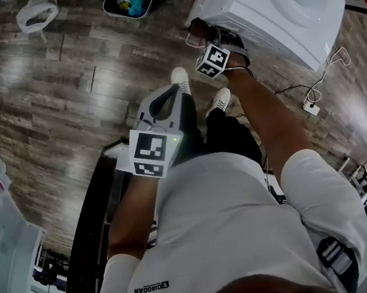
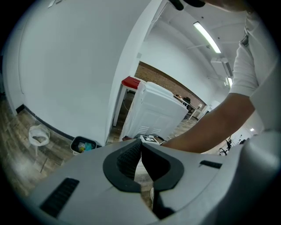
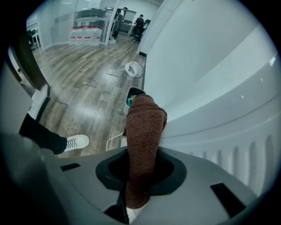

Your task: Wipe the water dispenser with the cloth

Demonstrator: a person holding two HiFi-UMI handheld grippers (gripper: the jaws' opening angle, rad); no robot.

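1. Right gripper [image 3: 141, 165]: the fingers are clamped on the cloth [image 3: 144, 127], a brown knitted strip. The strip runs out between them toward 12 o'clock in the right gripper view.
2. Cloth position: its free end lies against the white side wall of the water dispenser [image 3: 210, 88]. The wall fills that view from 1 to 4 o'clock.
3. Head view: the water dispenser stands at 1 o'clock on the wooden floor [image 1: 52, 105]. The right gripper is extended to its near corner.
4. Left gripper [image 2: 140, 150]: the fingers are closed together, ribbed pads touching at the tips, with nothing between them. The gripper is held in front of the body, near the frame centre in the head view, well apart from the dispenser.
5. Left gripper view: the dispenser appears at 12 o'clock beyond the fingertips, and the person's right forearm [image 2: 206, 127] crosses from 3 o'clock.
6. Surroundings, head view:
   - a small bin [image 1: 127, 0] at 12 o'clock, just beside the dispenser;
   - a white bag [image 1: 37, 11] at 11 o'clock;
   - a power strip [image 1: 311, 107] with its cable at 3 o'clock;
   - the person's white shoes [image 1: 180, 80] between the two grippers.
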